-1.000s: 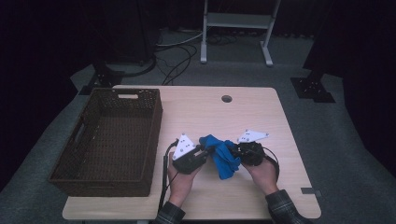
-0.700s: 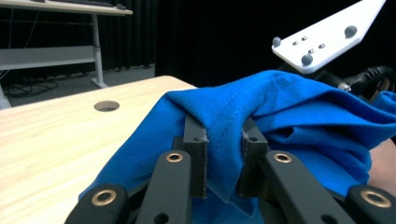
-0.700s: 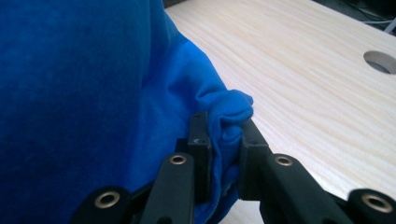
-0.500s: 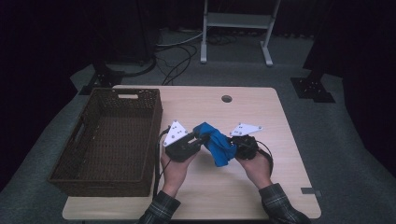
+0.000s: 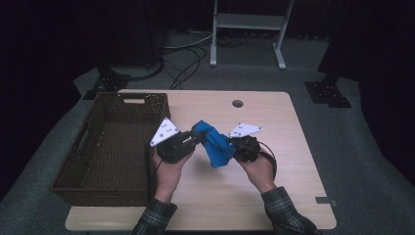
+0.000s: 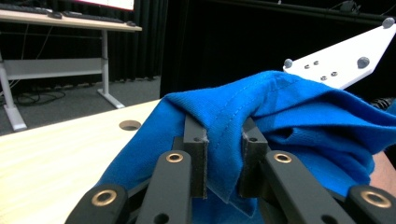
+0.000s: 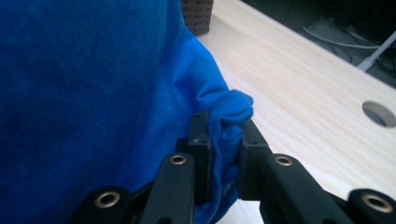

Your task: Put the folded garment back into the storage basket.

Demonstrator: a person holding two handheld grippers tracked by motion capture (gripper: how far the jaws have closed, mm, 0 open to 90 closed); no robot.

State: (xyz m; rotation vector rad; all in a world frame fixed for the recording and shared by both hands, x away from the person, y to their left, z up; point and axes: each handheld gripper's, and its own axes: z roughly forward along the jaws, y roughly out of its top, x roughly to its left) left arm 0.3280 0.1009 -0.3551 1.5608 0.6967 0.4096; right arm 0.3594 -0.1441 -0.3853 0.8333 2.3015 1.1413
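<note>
A blue cloth (image 5: 215, 144) hangs bunched between my two grippers above the middle of the table (image 5: 274, 117). My left gripper (image 5: 192, 140) is shut on the cloth's left end; in the left gripper view a stitched hem of the blue cloth (image 6: 280, 121) is pinched between the black jaws of the left gripper (image 6: 224, 154). My right gripper (image 5: 234, 145) is shut on the cloth's right end; in the right gripper view a fold of the blue cloth (image 7: 93, 93) is squeezed between the jaws of the right gripper (image 7: 223, 140). The cloth's lower part droops toward the tabletop.
A dark woven basket (image 5: 110, 147) stands on the table's left part, close to my left hand. A round cable hole (image 5: 237, 104) sits near the table's far edge. Bare wood lies to the right and in front of my hands.
Both grippers have risen and moved away from me and a bit leftward, carrying the blue cloth up off the table. The cloth now hangs stretched between them.
</note>
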